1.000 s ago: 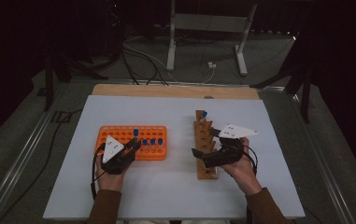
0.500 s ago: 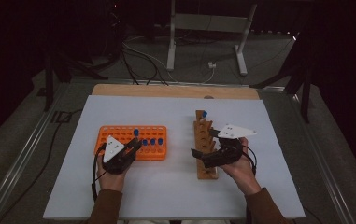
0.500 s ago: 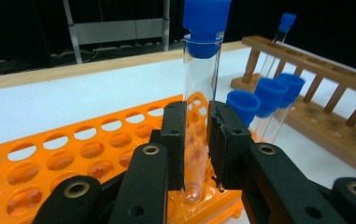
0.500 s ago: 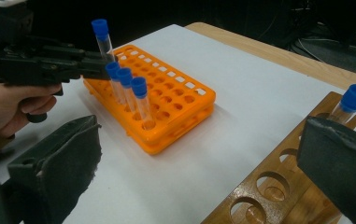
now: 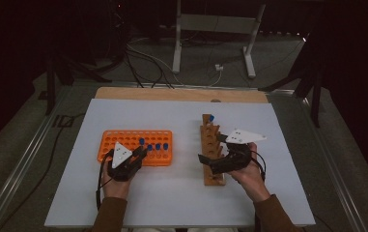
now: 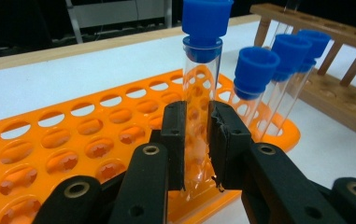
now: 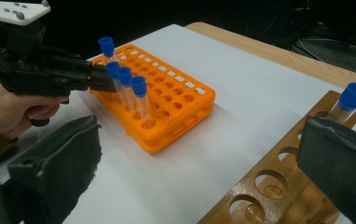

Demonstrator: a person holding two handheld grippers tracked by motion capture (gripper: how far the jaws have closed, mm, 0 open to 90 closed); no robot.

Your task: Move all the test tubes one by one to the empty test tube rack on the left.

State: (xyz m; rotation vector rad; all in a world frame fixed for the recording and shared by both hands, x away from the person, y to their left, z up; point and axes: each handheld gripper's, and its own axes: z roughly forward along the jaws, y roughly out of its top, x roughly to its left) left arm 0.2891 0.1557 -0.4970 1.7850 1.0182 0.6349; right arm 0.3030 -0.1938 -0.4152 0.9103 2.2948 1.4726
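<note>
Your left gripper (image 6: pixel 198 140) has its jaws clamped on a clear tube (image 6: pixel 199 98) with a blue cap, gripping the glass low down, well under the cap. The tube stands upright over the orange rack (image 5: pixel 135 145), at the rack's near edge, and its cap sits higher than the caps of the 3 other tubes (image 7: pixel 128 91) just to its right. Whether its foot rests in a hole, you cannot tell from these views. Those 3 stand in a short row along the rack's near right part.

Your right gripper (image 7: pixel 203 163) has its jaws spread wide, with nothing between them. It hangs over the near half of the wooden rack (image 5: pixel 211 150), which runs near to far on the right half of the white table (image 5: pixel 181 198). 1 capped tube (image 5: pixel 211 119) stands at that rack's far end, well apart from your gripper.

The 2 racks lie side by side, a strip of bare table between them.
</note>
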